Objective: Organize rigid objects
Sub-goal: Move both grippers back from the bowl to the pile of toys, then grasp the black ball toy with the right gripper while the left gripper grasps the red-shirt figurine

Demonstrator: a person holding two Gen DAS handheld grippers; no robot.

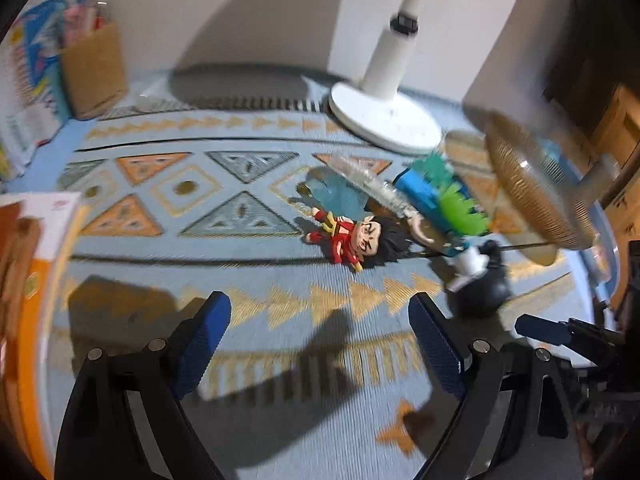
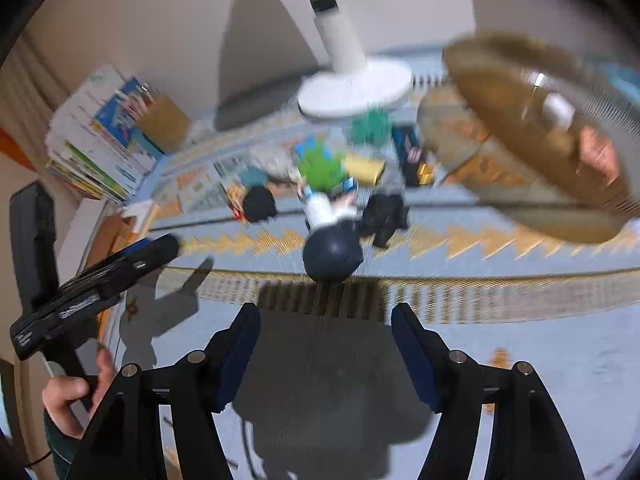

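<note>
1. Left gripper (image 1: pixel 320 340): jaws spread wide, nothing between the blue pads; it hangs above the patterned rug (image 1: pixel 168 200), well short of the toys.
2. Right gripper (image 2: pixel 326 350): likewise spread and empty, pointed at the toy cluster from the rug's striped edge.
3. Nearest to the right gripper: a figurine with a dark round head (image 2: pixel 332 252) and white body, lying head-first toward the tool.
4. Ahead of the left gripper: a red-suited, black-haired figurine (image 1: pixel 354 240), lying flat on the rug.
5. Behind these: a jumble of green spiky pieces (image 1: pixel 464 208), a blue box (image 1: pixel 420 192) and a clear plastic piece, touching or overlapping; blur hides detail.
6. Surroundings: white lamp base (image 1: pixel 384 120), amber glass dish (image 1: pixel 536 184) raised at right.
7. Handling judgement: figurines appear hard, light plastic, smooth and rounded at the head, so liable to slip; grip across the narrower torso. Thin limbs may snap under a hard squeeze.
</note>
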